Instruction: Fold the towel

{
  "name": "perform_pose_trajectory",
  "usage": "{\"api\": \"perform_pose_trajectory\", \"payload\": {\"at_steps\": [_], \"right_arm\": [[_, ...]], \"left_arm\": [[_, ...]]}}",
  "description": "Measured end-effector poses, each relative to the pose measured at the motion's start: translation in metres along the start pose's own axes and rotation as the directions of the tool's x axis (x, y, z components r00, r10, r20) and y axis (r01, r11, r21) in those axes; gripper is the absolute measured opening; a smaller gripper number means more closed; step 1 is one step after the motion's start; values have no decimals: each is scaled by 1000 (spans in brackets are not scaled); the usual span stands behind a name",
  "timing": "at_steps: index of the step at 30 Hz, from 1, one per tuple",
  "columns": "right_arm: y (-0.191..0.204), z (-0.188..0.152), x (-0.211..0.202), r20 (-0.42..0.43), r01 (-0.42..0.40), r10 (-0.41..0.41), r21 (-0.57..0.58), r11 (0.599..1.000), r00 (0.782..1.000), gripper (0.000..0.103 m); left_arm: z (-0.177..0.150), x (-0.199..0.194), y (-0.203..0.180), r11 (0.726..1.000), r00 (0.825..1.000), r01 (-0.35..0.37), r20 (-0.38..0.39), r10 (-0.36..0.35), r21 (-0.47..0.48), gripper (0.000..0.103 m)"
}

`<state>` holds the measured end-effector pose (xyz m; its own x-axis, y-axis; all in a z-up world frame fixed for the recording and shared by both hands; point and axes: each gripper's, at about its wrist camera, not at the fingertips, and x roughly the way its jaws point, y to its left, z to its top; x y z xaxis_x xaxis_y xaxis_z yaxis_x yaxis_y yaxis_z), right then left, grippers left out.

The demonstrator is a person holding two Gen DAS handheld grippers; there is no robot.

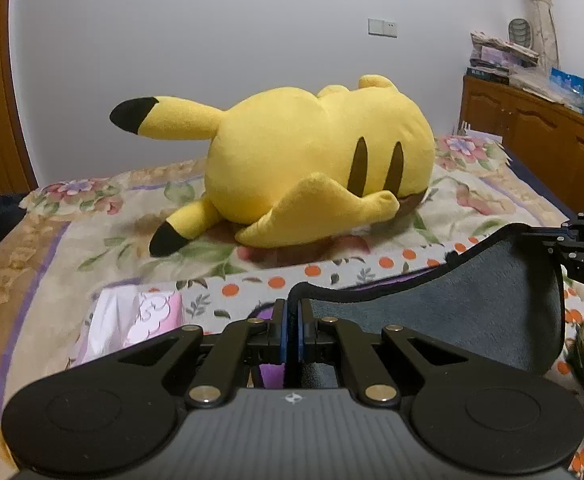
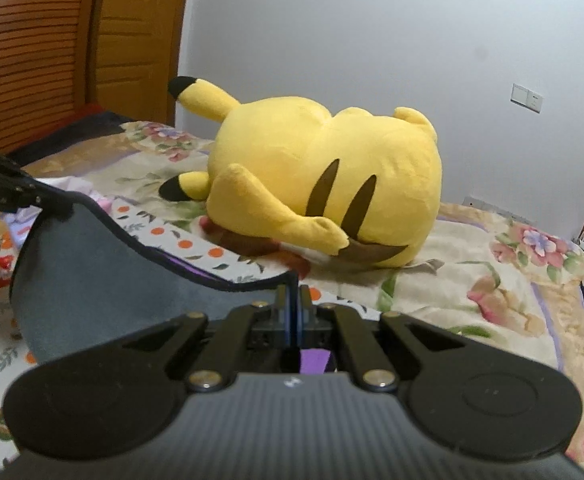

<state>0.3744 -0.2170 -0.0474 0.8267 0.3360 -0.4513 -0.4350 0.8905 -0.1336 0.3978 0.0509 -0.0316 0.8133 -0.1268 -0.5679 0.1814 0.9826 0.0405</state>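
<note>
While each gripper, left (image 1: 292,316) and right (image 2: 293,308), is clenched on a corner of the gray towel (image 1: 472,300) lifted over the bed (image 1: 52,248), both should move together so corners meet evenly.

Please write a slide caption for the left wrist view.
Left hand-held gripper pinching grey black-edged towel before yellow plush toy.

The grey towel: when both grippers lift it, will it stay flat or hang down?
The grey towel probably hangs: its black-trimmed edge sags in a curve between the left gripper and the right gripper, each shut on a corner. It looks fluffy, so likely light and not slippery in the pads.
</note>
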Motion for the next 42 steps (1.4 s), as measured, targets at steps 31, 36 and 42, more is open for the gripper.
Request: {"api": "perform_pose_trajectory", "payload": {"at_steps": [31, 36, 42], "right_arm": [[-17, -10, 75, -58, 105, -103, 30, 994, 993, 3], [-13, -17, 85, -101, 119, -117, 16, 993, 988, 3], [-12, -24, 92, -130, 123, -119, 17, 992, 984, 4]], "left_arm": [[1, 84, 7, 990, 993, -120, -10, 120, -72, 6], [-5, 93, 6, 989, 991, -129, -25, 128, -68, 6], [-10, 100, 6, 990, 992, -127, -36, 125, -69, 6]]}}
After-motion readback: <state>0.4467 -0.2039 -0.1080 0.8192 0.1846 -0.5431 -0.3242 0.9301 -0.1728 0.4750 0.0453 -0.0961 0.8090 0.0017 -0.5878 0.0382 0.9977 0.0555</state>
